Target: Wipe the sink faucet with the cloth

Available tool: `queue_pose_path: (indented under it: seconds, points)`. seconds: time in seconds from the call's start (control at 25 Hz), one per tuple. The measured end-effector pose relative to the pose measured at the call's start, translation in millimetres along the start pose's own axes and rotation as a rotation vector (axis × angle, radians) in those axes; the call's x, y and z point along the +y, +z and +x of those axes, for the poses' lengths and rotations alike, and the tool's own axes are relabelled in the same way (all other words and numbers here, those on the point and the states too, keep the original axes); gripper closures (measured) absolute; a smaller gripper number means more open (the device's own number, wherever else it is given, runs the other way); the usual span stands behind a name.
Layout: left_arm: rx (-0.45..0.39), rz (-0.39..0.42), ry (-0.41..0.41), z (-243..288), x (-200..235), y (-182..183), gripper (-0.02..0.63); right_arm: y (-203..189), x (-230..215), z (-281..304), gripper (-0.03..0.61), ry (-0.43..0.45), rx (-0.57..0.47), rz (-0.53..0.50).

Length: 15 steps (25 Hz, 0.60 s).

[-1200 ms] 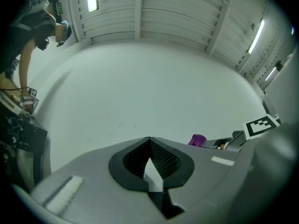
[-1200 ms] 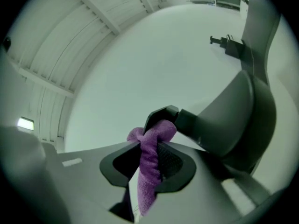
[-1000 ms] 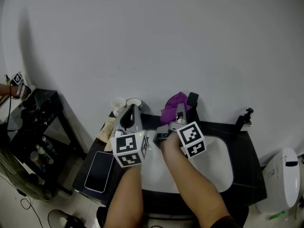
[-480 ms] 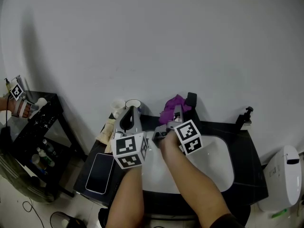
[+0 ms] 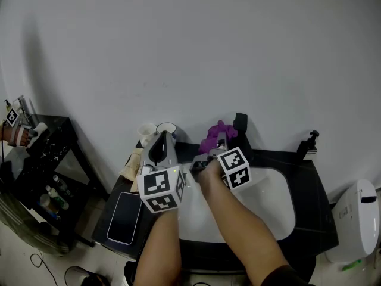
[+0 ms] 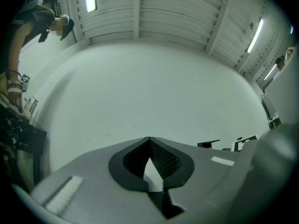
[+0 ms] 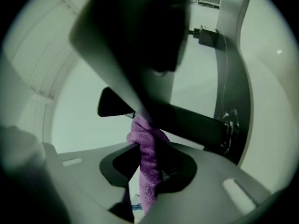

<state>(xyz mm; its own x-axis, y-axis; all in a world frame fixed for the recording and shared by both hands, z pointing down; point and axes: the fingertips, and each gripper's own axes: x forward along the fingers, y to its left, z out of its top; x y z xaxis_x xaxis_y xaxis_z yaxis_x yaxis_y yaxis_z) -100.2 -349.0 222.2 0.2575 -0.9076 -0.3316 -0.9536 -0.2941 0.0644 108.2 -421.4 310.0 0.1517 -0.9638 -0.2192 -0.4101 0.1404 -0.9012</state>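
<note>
A purple cloth (image 5: 215, 134) is pinched in my right gripper (image 5: 221, 138), which is shut on it and held against the black sink faucet (image 5: 240, 126) at the back of the white basin (image 5: 271, 202). In the right gripper view the cloth (image 7: 145, 164) hangs between the jaws right under the dark faucet spout (image 7: 140, 41). My left gripper (image 5: 161, 140) is raised to the left of the faucet, tips pointing at the wall. Its jaws (image 6: 149, 141) meet at the tips with nothing held.
Two cups (image 5: 157, 128) stand at the back left of the black counter (image 5: 309, 219). A phone (image 5: 124, 215) lies at its left front. A black soap pump (image 5: 308, 142) stands at the back right. A black side table (image 5: 41, 154) is far left, a person's hand (image 5: 12, 133) over it.
My right gripper has shifted slightly left and down along the faucet with the cloth. The person's hand at the far left has moved. My left gripper has barely moved.
</note>
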Motion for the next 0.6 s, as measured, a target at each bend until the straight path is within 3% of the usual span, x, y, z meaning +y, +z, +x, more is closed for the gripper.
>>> queue_pose_path:
  seconds: [0.4,0.6]
  points:
    - [0.015,0.019,-0.018,2,-7,-3,0.597,-23,-53,-16,0.497,-0.129,0.057,0.132]
    - [0.030,0.043,-0.031,3,-12,-7,0.597,-29,-67,-25,0.497,-0.135,0.079,0.228]
